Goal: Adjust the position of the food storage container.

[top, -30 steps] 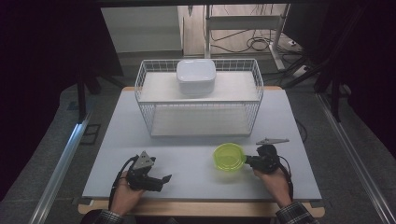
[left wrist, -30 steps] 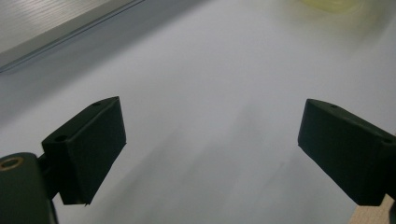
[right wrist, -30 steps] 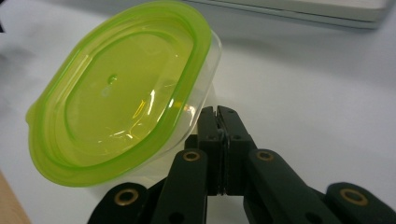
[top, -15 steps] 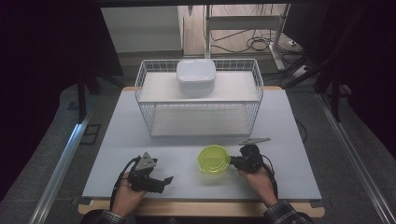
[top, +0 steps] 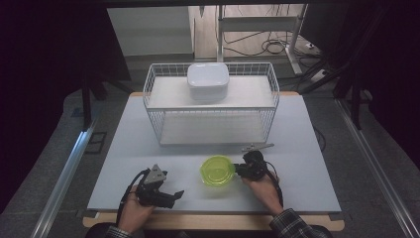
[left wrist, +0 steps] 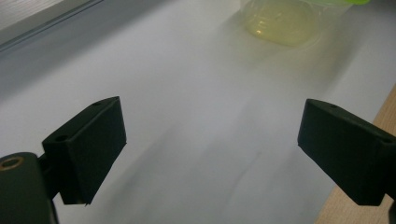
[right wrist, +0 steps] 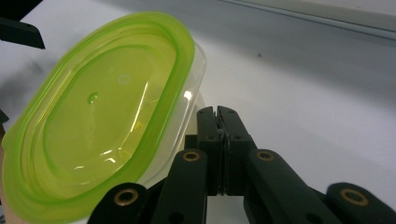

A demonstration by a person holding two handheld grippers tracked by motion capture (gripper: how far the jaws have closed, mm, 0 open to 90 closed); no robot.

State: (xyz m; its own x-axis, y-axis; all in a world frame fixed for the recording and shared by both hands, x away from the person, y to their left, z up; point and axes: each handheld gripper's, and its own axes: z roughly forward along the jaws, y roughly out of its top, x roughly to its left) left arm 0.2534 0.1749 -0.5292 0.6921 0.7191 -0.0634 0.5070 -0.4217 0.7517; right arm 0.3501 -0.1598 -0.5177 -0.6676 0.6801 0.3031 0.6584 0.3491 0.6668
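A clear tub with a lime-green lid stands on the white table near the front middle. My right gripper lies low at the tub's right side, jaws shut together with nothing between them. In the right gripper view the closed tips rest against the clear wall just under the green lid. My left gripper sits at the front left, pointing right toward the tub, jaws wide open and empty. The tub stands some way ahead of them.
A white wire basket stands at the back middle of the table, with a white lidded box on its upper shelf. A small grey metal piece lies just behind my right gripper. The wooden table edge runs beside my left gripper.
My right gripper has slid left across the table, and the green-lidded tub has moved left with it. The left gripper has stayed where it was.
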